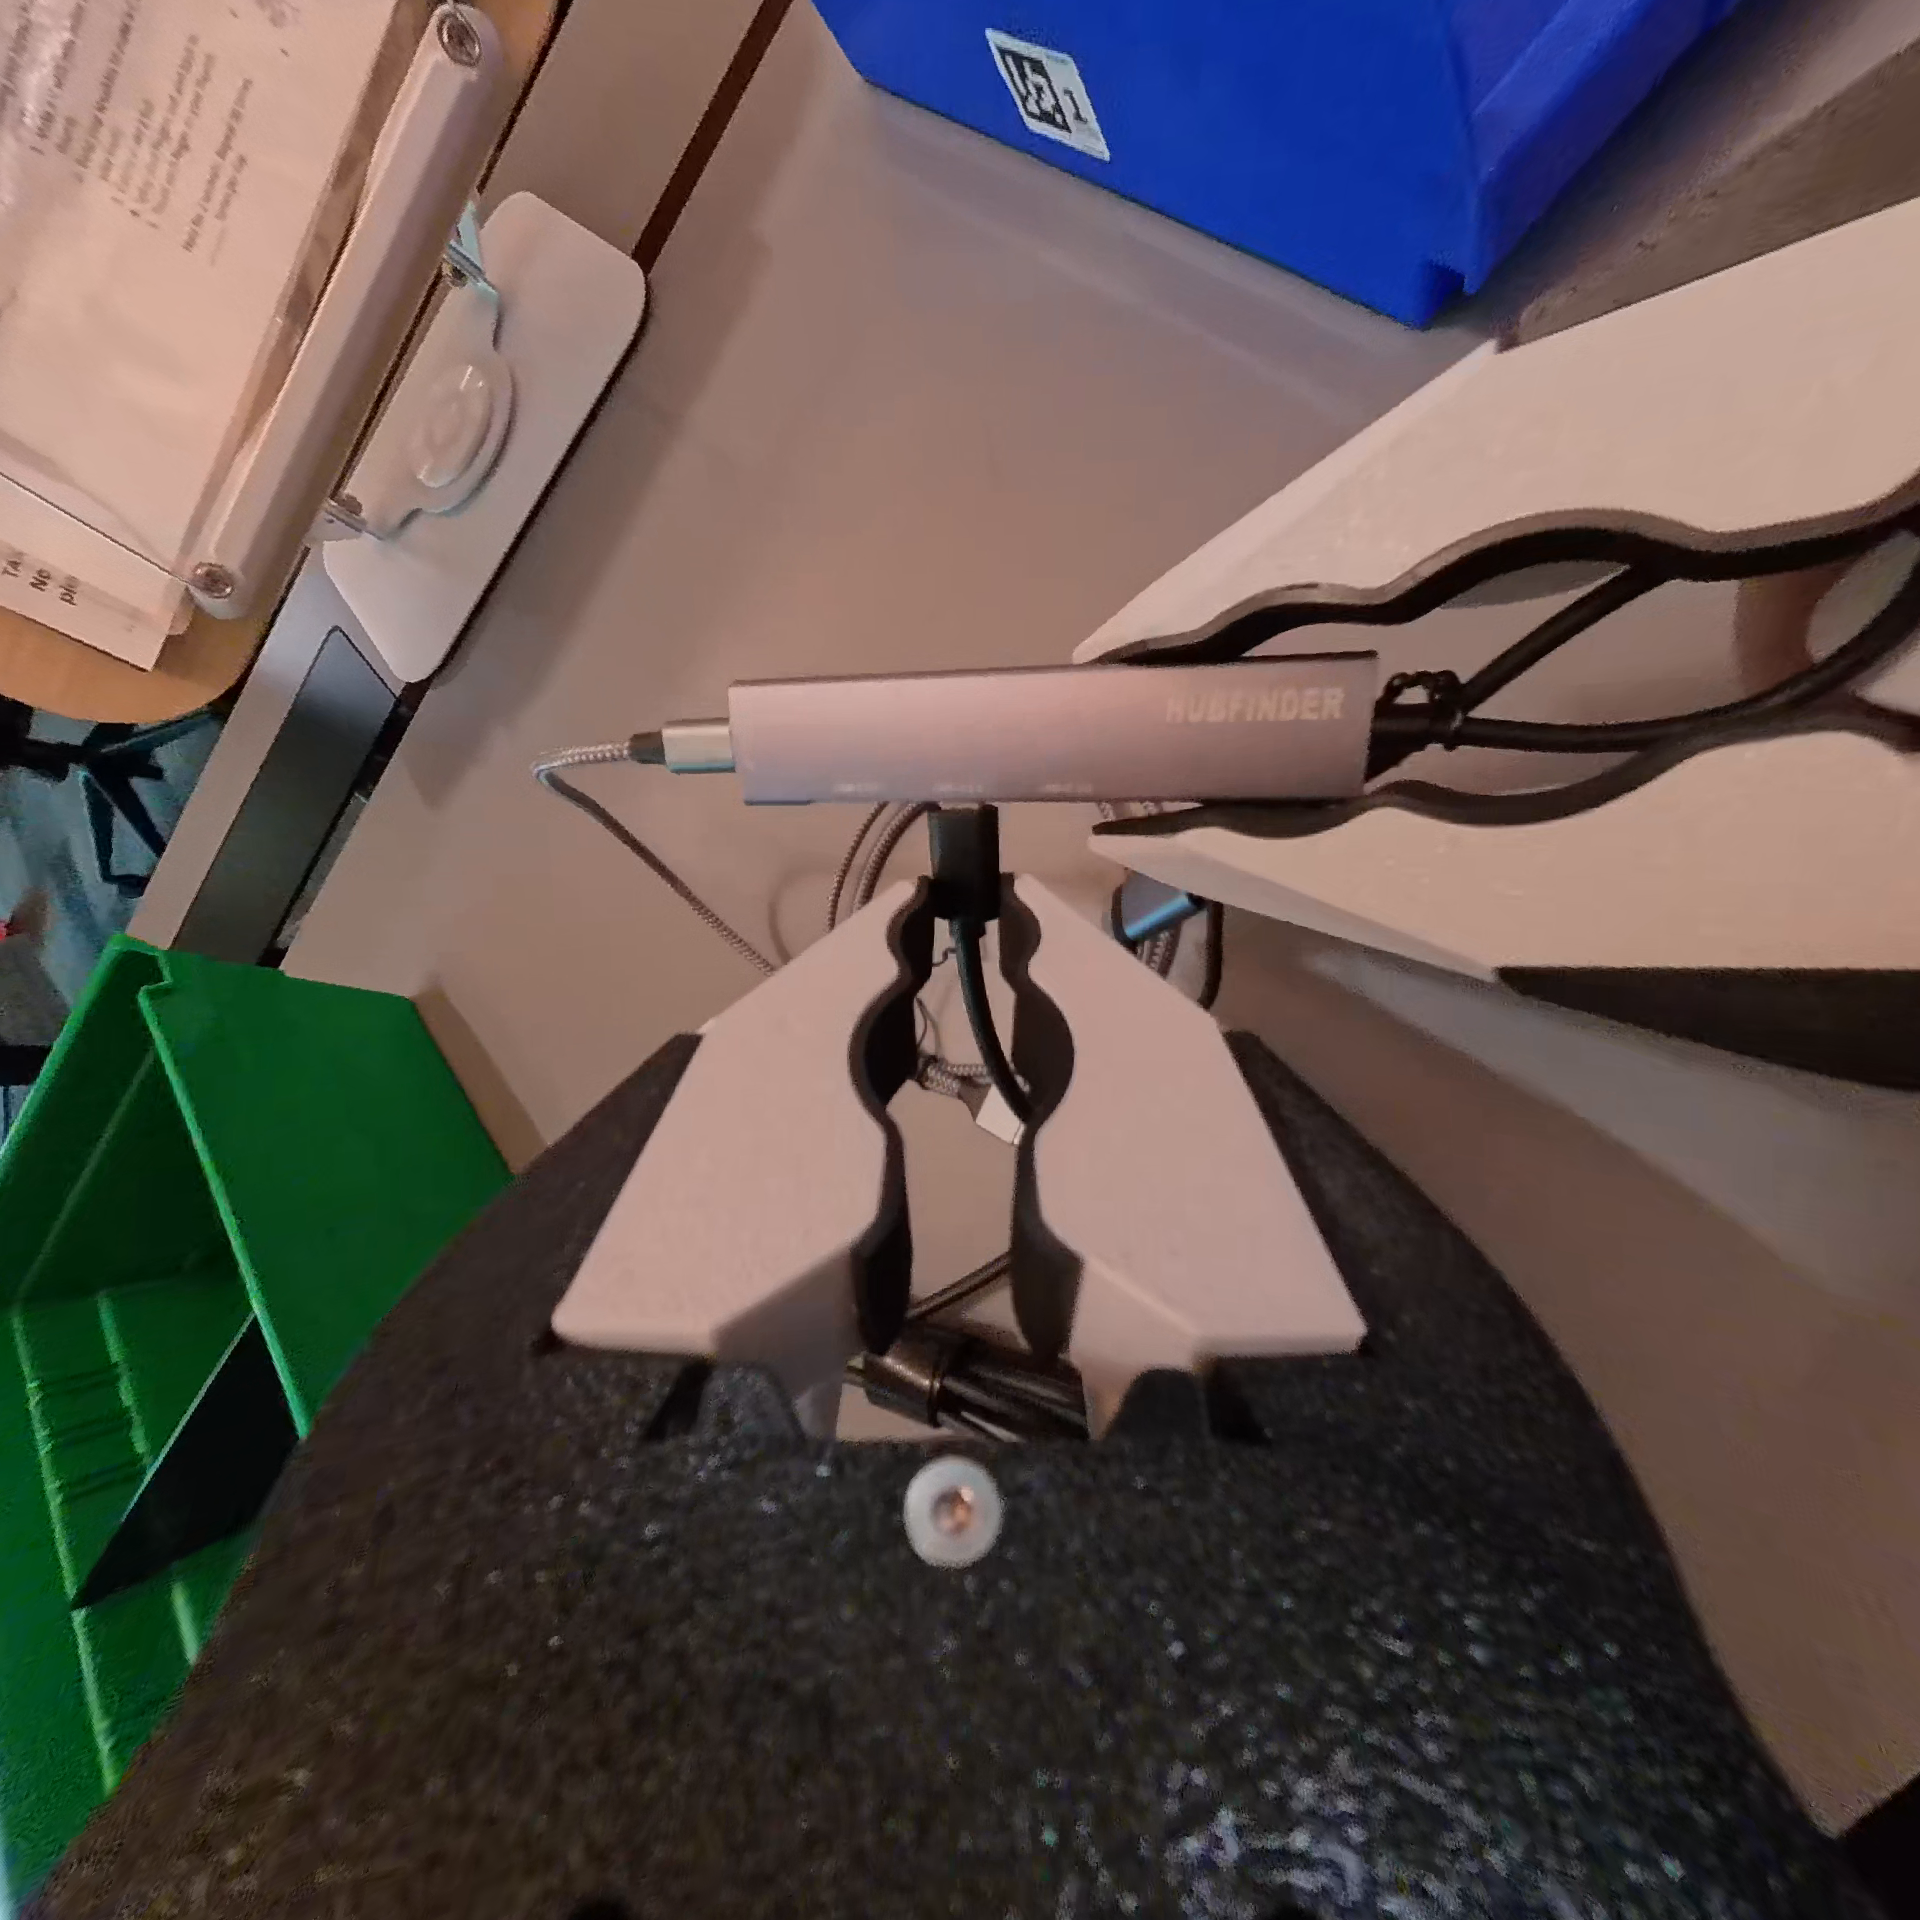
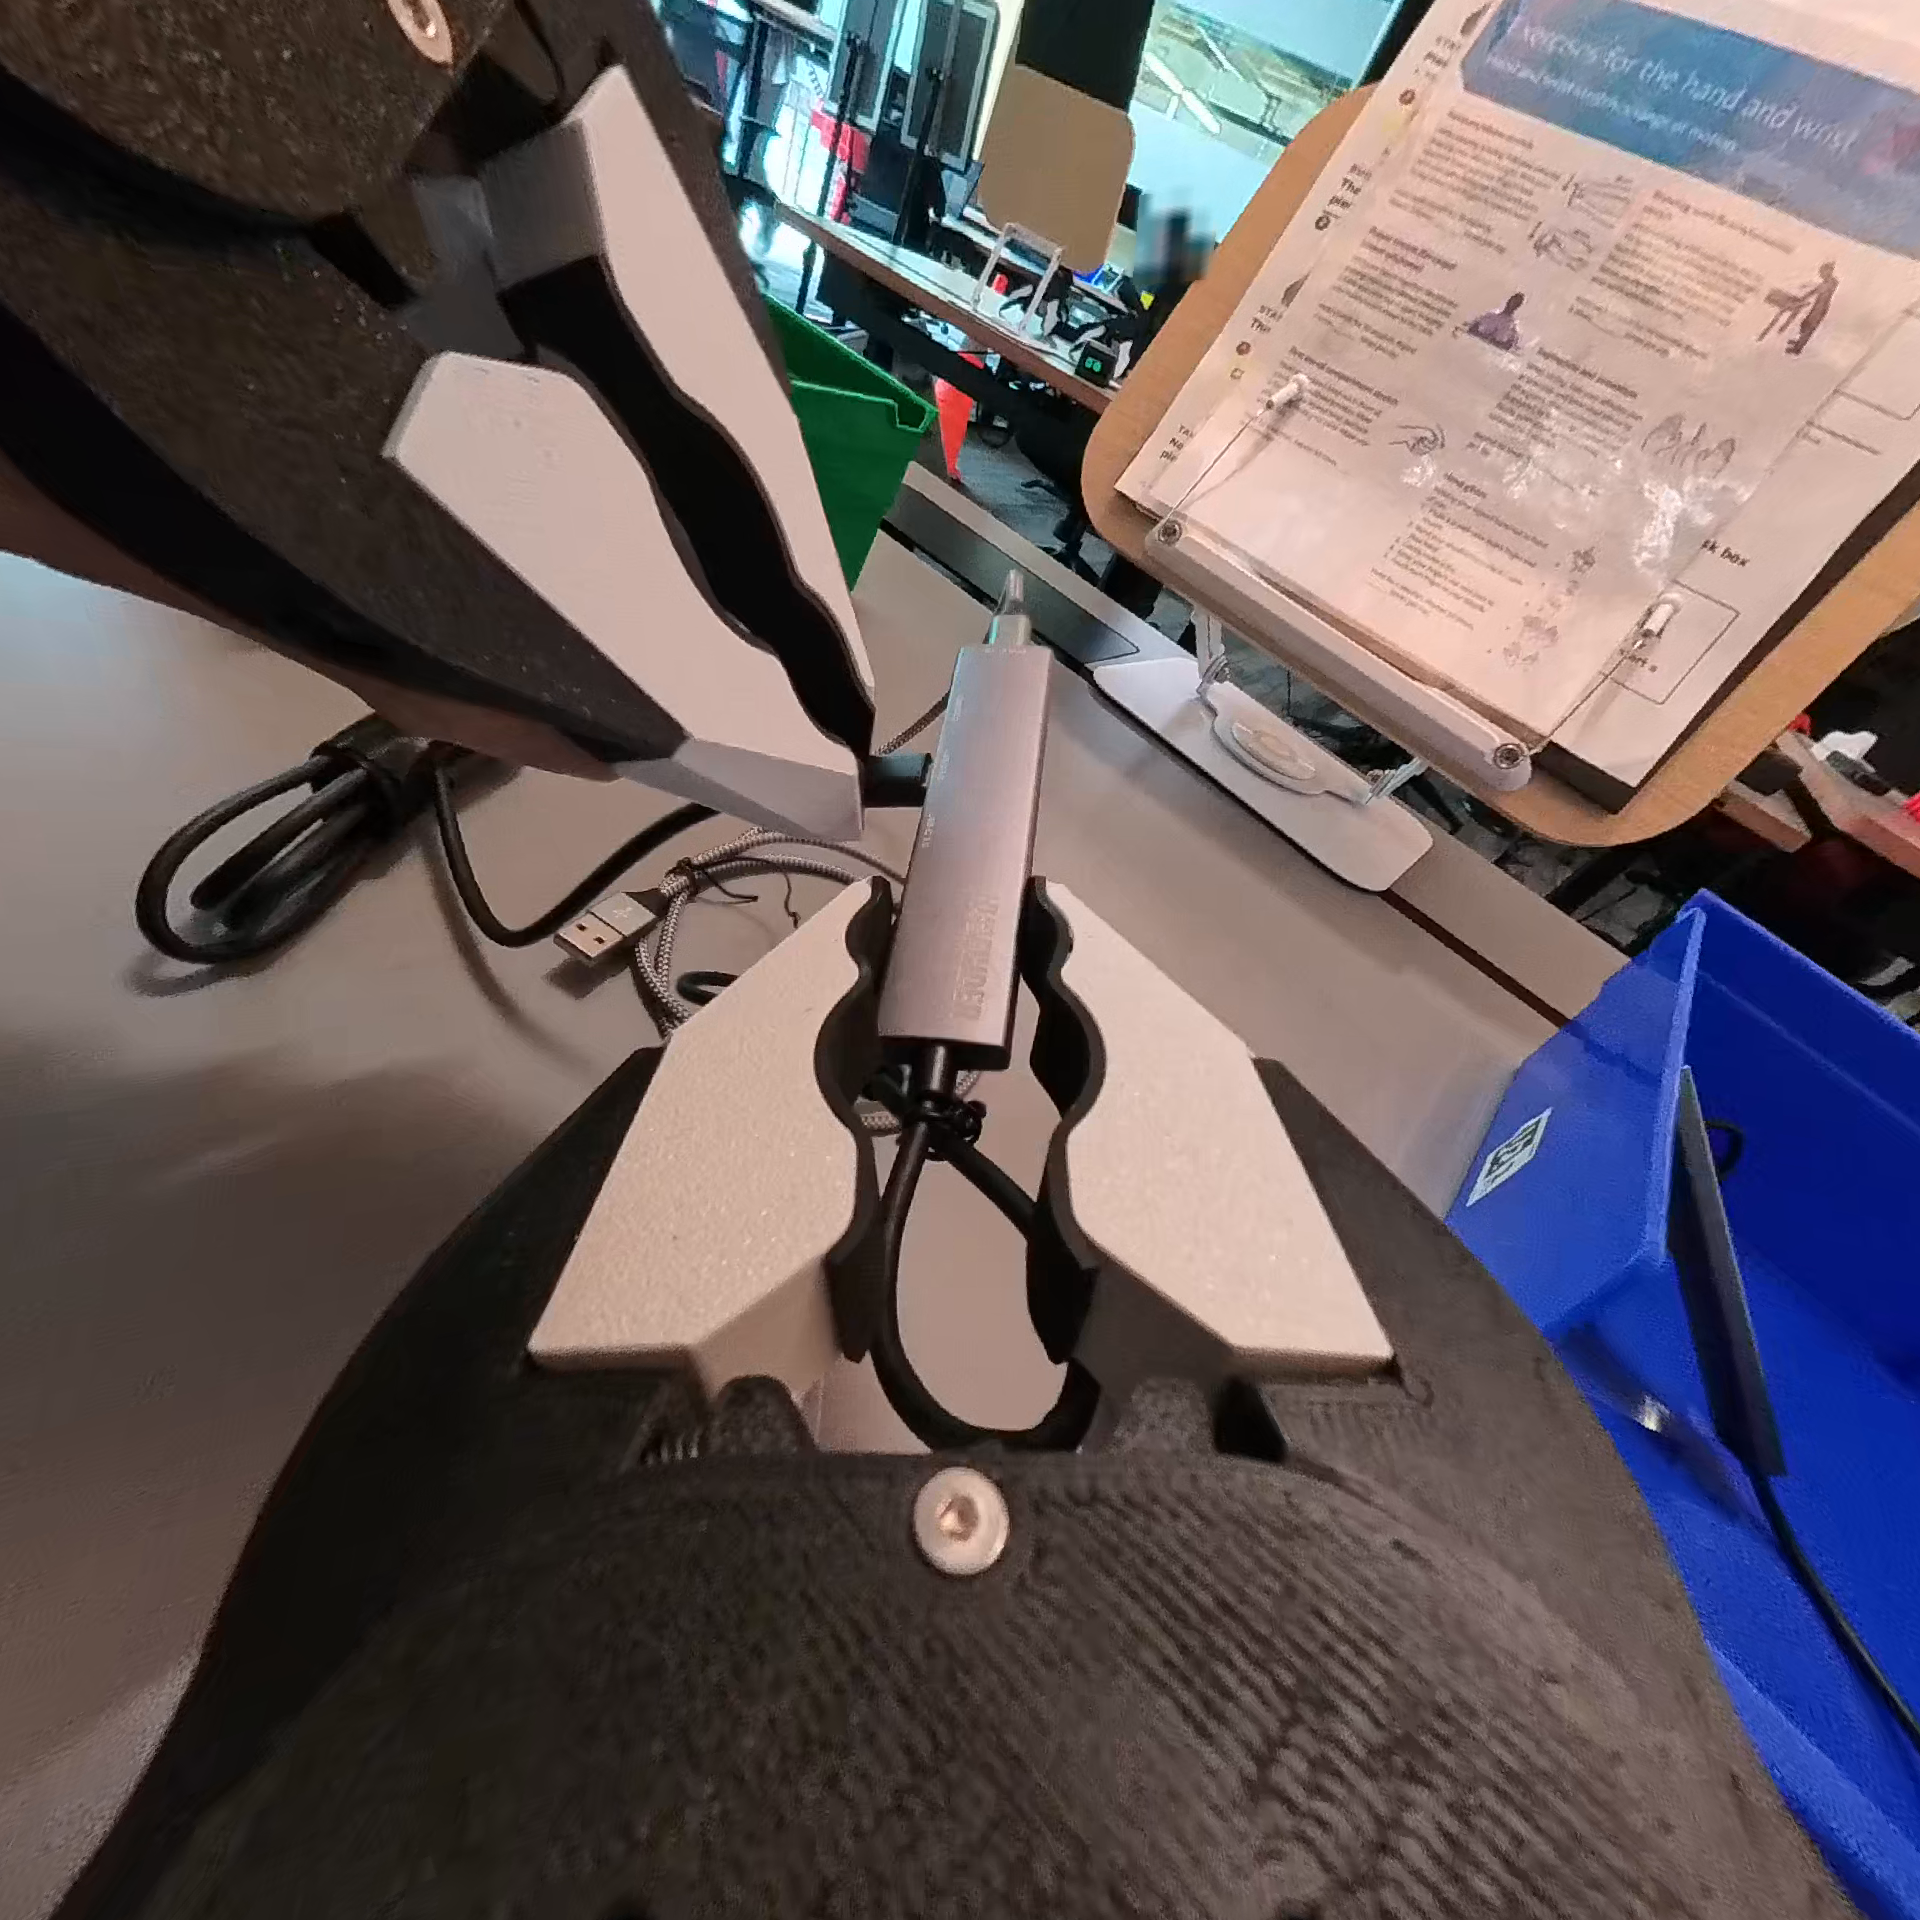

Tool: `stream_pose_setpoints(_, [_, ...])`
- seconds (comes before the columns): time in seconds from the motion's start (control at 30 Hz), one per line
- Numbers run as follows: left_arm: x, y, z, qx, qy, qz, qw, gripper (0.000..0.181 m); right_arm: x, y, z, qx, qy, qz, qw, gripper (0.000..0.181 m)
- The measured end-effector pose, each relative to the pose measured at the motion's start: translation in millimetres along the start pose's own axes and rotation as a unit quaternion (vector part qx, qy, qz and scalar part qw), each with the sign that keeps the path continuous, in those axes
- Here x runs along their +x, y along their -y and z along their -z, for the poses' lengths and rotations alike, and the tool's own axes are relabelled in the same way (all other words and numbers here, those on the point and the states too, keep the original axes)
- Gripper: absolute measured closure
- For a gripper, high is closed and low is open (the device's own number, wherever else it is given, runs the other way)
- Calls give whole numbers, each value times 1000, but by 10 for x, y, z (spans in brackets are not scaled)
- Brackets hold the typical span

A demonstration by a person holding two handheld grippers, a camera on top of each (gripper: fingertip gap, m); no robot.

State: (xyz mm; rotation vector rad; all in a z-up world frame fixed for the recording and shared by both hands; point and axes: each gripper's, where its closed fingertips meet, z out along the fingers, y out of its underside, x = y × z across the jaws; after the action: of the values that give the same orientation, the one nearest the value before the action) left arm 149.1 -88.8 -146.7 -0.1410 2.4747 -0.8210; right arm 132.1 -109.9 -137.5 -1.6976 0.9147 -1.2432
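USB hub [image 1: 1049, 740] — a slim grey metal bar — is held above the counter [image 1: 831, 468] by the right gripper [image 2: 956, 935], whose two fingers are closed narrowly on the end of the bar where its short black cable [image 2: 935, 1247] comes out. This cable loops back between the fingers, tied with a small band. We see the left gripper [image 1: 961, 904] closed narrowly too, on a black plug [image 1: 964, 842] that sits in a port on the long side of the hub; its black cord [image 1: 982, 1008] runs back between the fingers. At the far end of the hub a grey plug [image 1: 691, 746] with a braided cable [image 1: 665, 862] is inserted, and the cable drops down to the counter.

On the counter under the grippers lie a coil of black cable [image 2: 301, 842] and a loose silver USB plug [image 2: 603, 925]. A green bin [image 1: 156, 1195] stands on the left, a blue bin [image 2: 1714, 1299] on the right. Behind, a document stand [image 2: 1351, 675] holds printed sheets [image 2: 1507, 364] — its flat base rests on the counter.
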Motion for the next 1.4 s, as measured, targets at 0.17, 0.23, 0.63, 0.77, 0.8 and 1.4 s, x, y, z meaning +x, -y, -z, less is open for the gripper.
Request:
stream_pose_setpoints(0.17, [-2,-3,10,12,-8,7,1000,173,-24,-9,-10,7,11,-17,1000,157])
stream_pose_setpoints(0.23, [4,35,19,43,-11,11,999,172,26,10,12,11,6,-21,1000,157])
stream_pose_setpoints(0.63, [-667,-235,821,281,38,166,945,127,657,730,585,116,-52,-42,991,158])
stream_pose_setpoints(0.77, [-720,-790,535,226,-6,240,944,123,973,1220,881,170,-71,-52,982,158])
stream_pose_setpoints(0.8, [-690,-868,468,219,-22,258,941,122,1055,1341,926,177,-70,-51,980,158])
stream_pose_setpoints(1.4, [-370,-1109,108,190,-117,270,937,124,3165,1273,899,-18,-211,24,977,158])
